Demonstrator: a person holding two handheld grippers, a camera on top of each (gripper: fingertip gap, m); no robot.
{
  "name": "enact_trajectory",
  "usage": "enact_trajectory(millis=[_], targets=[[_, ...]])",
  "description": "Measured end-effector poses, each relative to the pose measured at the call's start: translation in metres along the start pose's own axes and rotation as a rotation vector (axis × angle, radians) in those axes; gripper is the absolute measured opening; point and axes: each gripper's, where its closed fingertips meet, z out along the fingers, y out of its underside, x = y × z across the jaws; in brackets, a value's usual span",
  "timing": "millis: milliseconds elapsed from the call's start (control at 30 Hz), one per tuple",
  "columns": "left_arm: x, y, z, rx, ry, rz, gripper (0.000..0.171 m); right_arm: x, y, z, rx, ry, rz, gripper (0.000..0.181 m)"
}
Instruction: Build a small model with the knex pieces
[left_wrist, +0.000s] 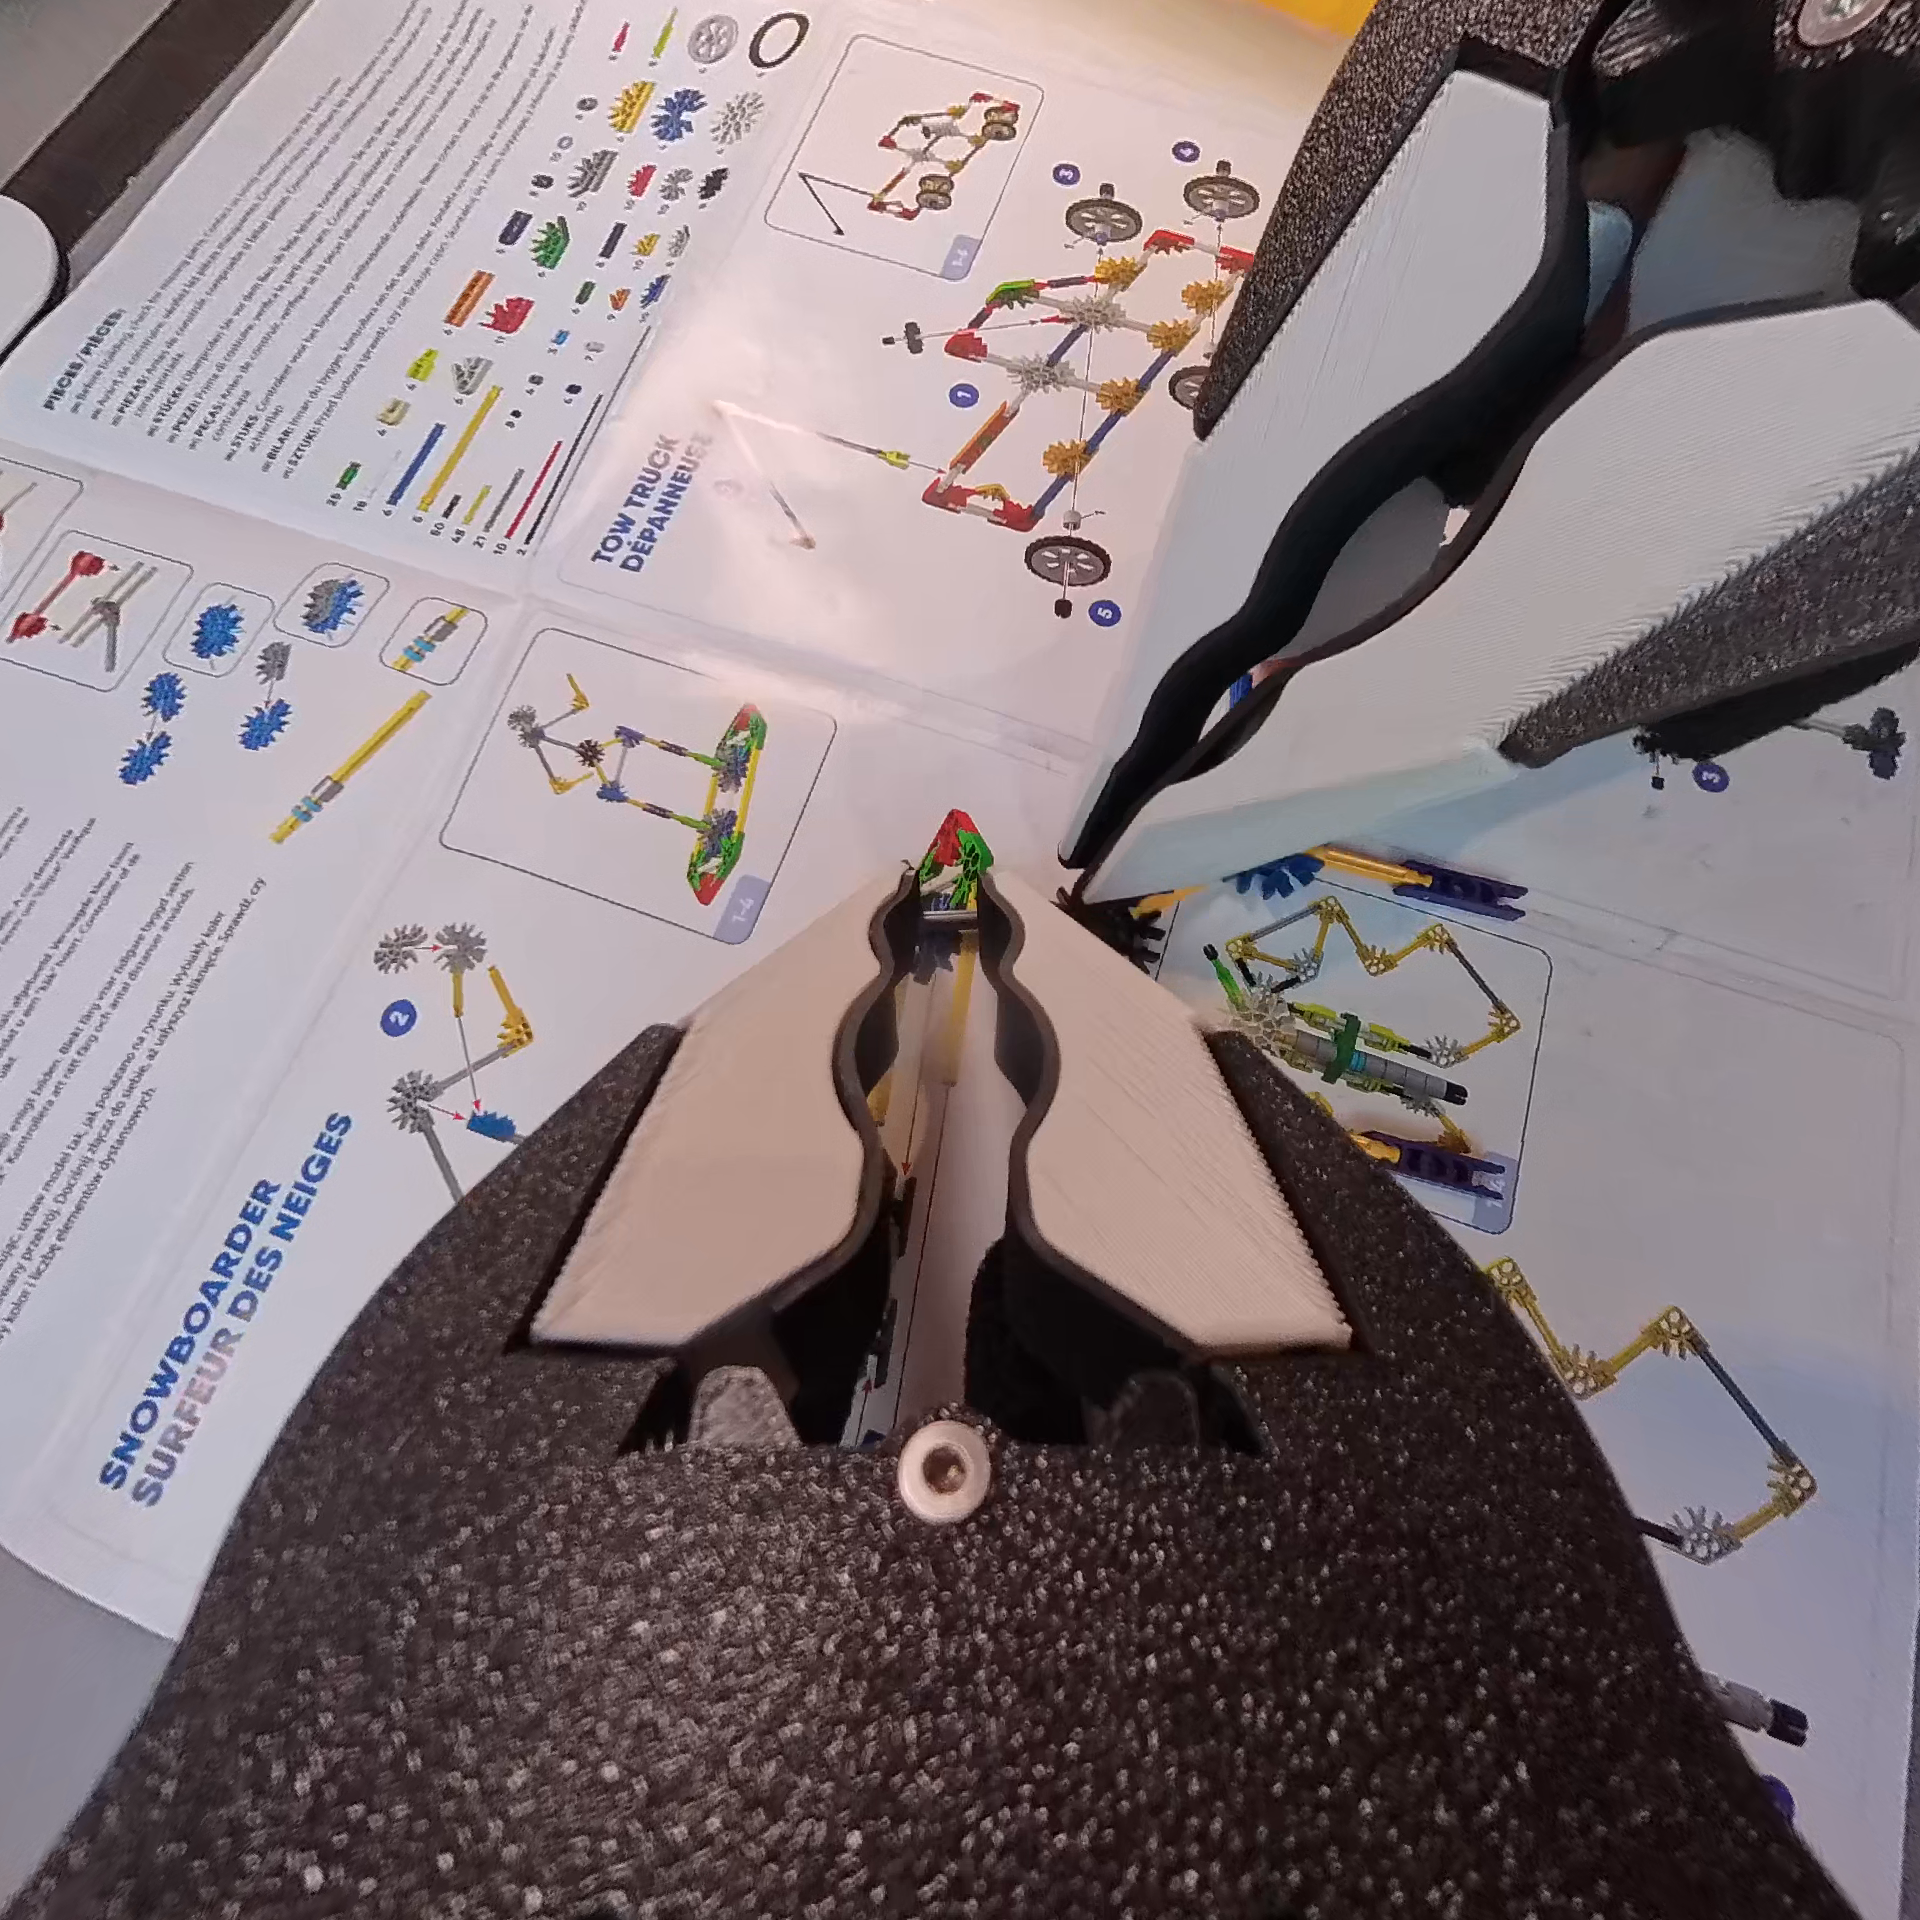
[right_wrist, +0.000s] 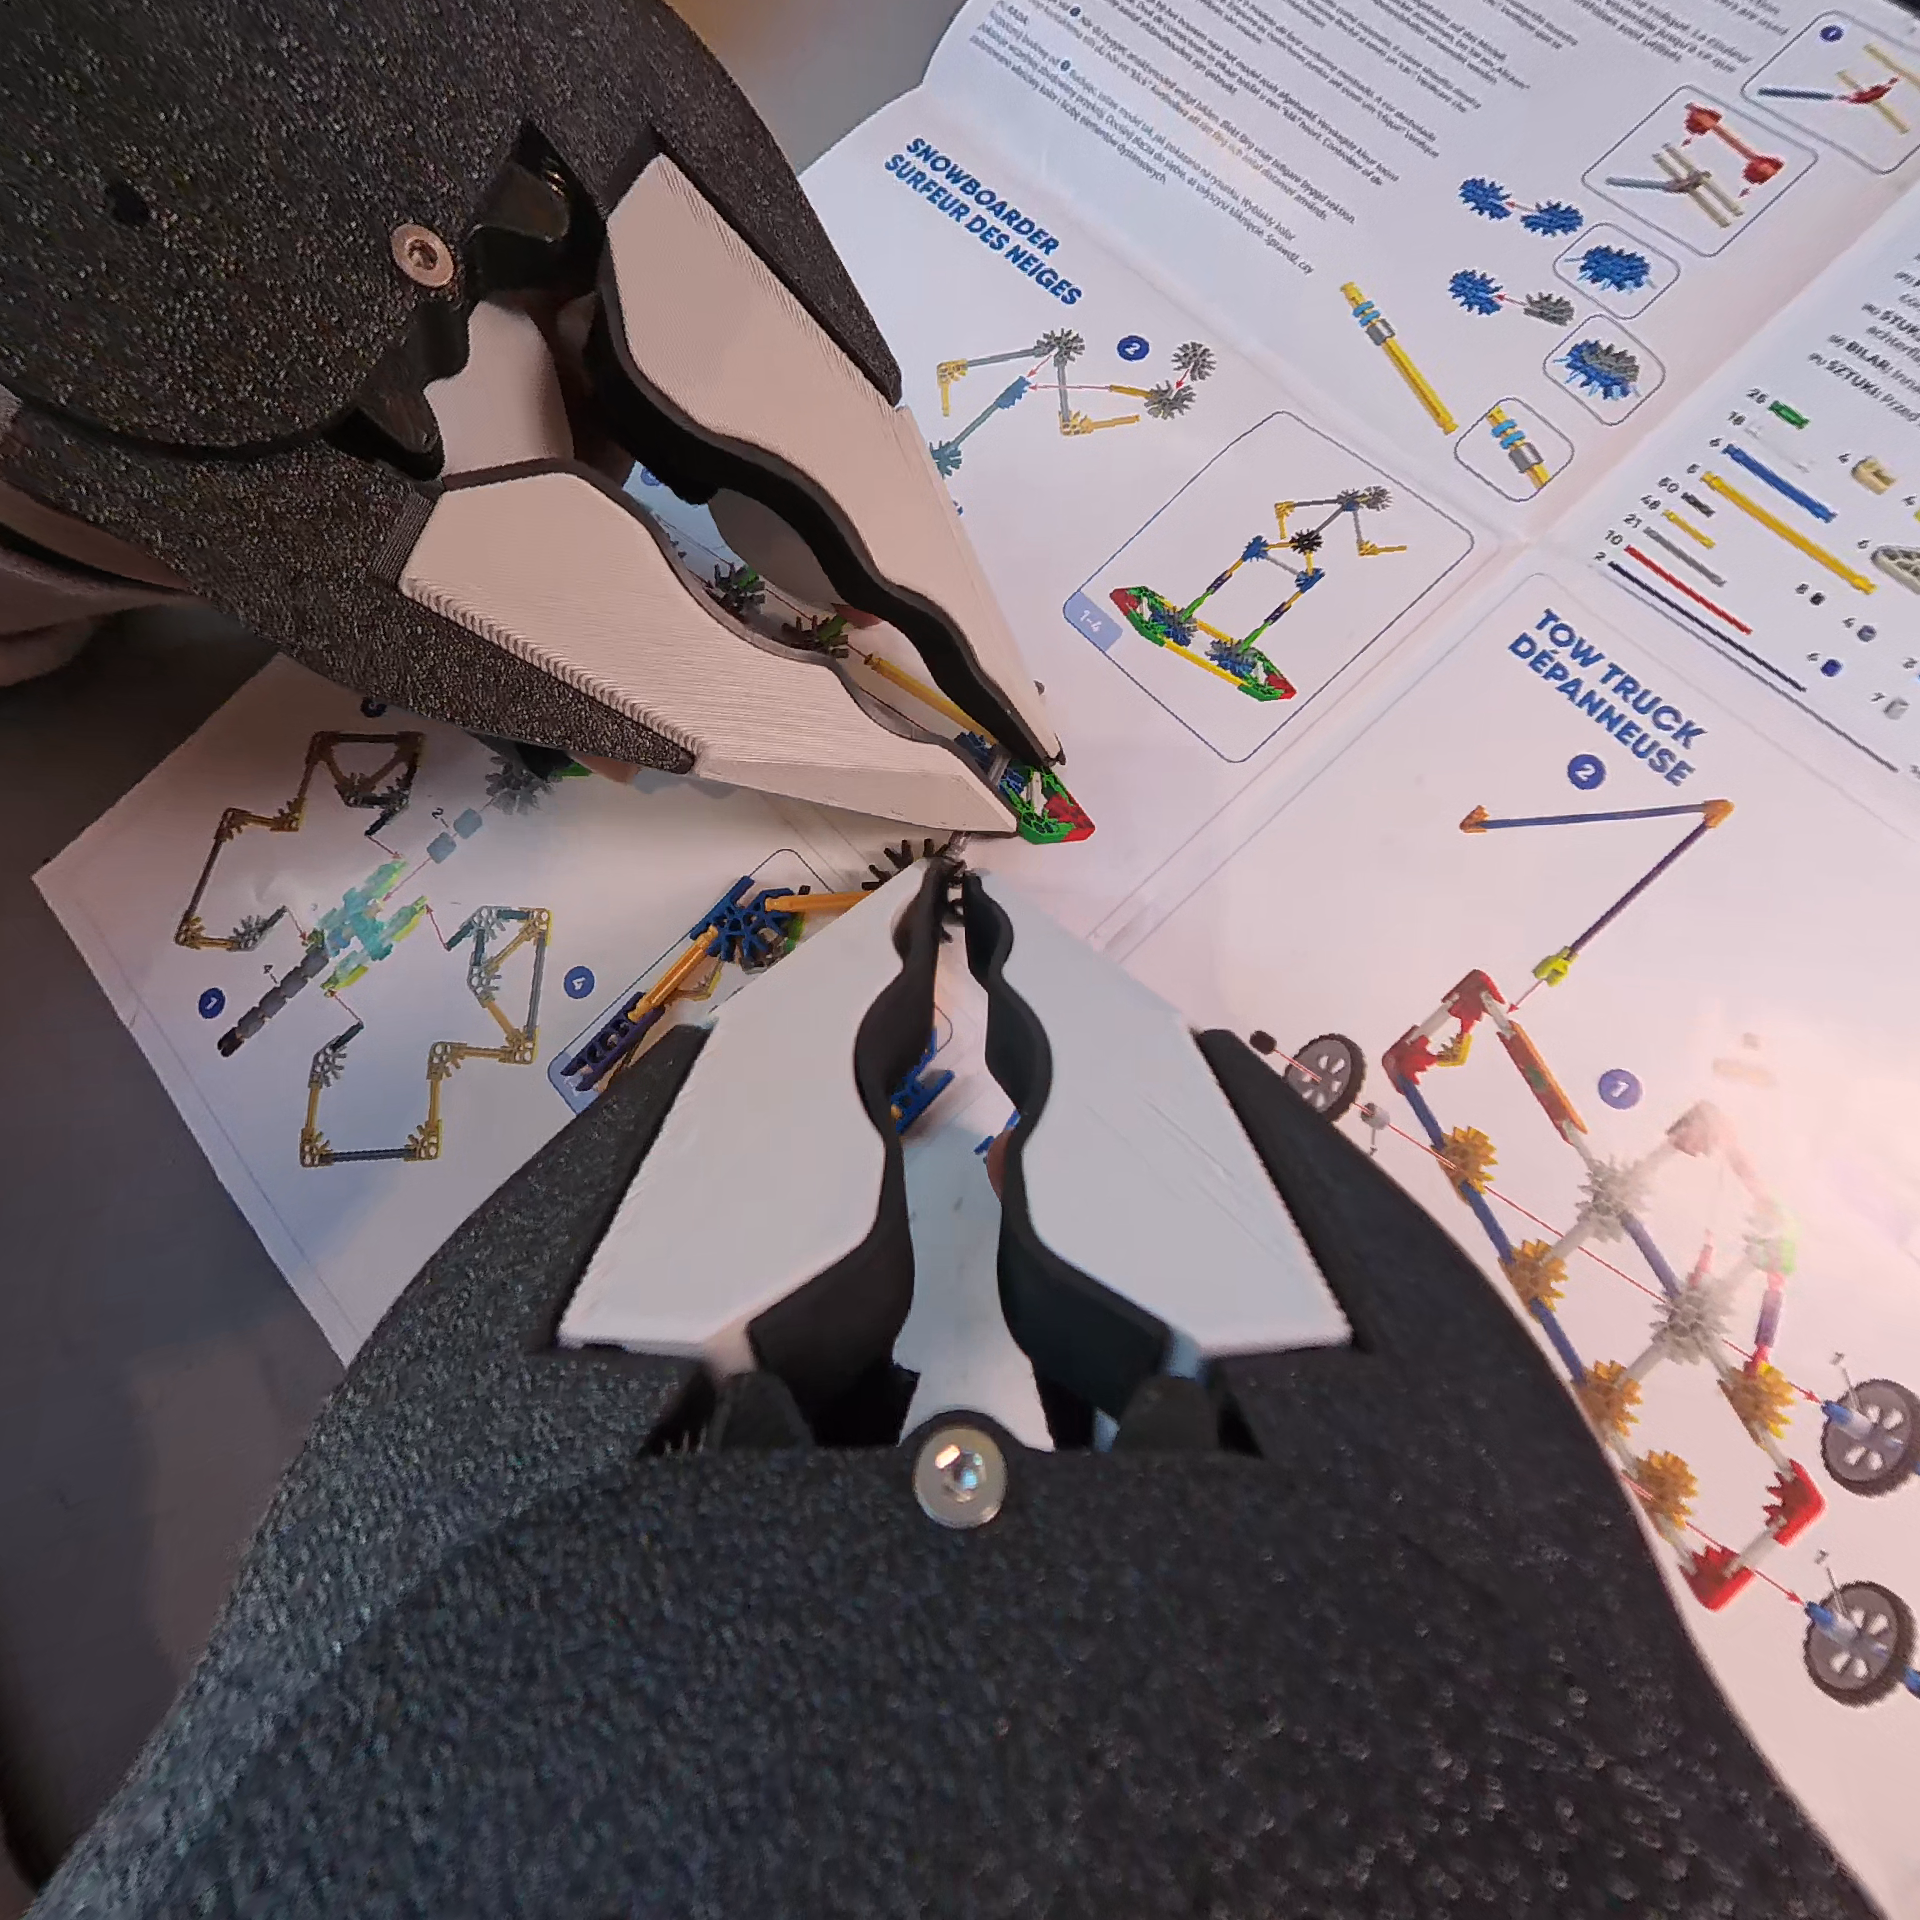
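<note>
My left gripper (left_wrist: 943, 883) is shut on a small toy assembly (left_wrist: 954, 847): a yellow rod runs between the fingers, and green, red and blue connectors stick out past the tips. It also shows in the right wrist view (right_wrist: 1049, 812), held by the left gripper (right_wrist: 1029, 774) just above a printed instruction sheet (right_wrist: 1351, 883). My right gripper (right_wrist: 945, 883) is shut on a black spiky connector (right_wrist: 909, 857) right next to that assembly. In the left wrist view the right gripper (left_wrist: 1075, 868) comes in from the upper right, with the black connector (left_wrist: 1132, 930) at its tips.
The white instruction sheet (left_wrist: 623, 623) covers most of the grey table (right_wrist: 104, 1351). A blue connector with yellow rods and a purple piece (right_wrist: 743, 925) sits under the right gripper and also shows in the left wrist view (left_wrist: 1351, 873). A white rounded object (left_wrist: 21, 260) is at the far left. About 25 centimeters separates my left fingertips from the white rounded object (left_wrist: 21, 260).
</note>
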Motion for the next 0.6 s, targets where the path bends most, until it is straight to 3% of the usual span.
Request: enact_trajectory(millis=[267, 433, 600], targets=[[-0.012, -0.008, -0.013, 0.033, -0.046, -0.005, 0.011, 0.007, -0.011, 0.001, -0.005, -0.002, -0.047, 0.000], [-0.020, 0.011, -0.014, -0.026, -0.037, -0.057, 0.011, 0.004, -0.006, 0.005, -0.044, -0.019, -0.063, 0.000], [-0.015, 0.011, -0.010, -0.024, -0.021, -0.040, 0.011, 0.001, -0.003, 0.005, -0.055, -0.036, -0.065, 0.000]])
